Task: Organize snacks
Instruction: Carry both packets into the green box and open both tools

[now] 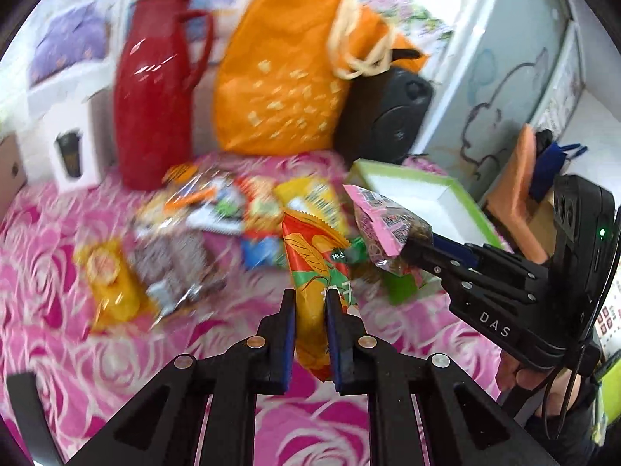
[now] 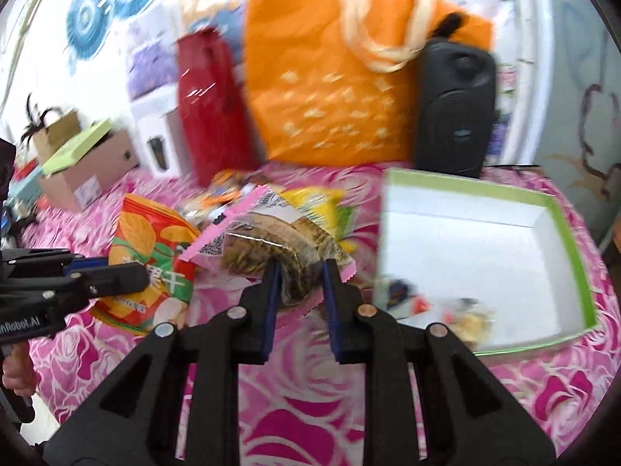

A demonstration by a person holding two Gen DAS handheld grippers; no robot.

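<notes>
Gripping orange packet (image 1: pixel 310 272) lengthwise, pointing forward.

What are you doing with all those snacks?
A person is tidying snacks with two claws. The left claw grips an orange snack packet; the right claw grips a pink packet. More snacks lie on the pink tablecloth. The green-edged box already holds a few.
</notes>
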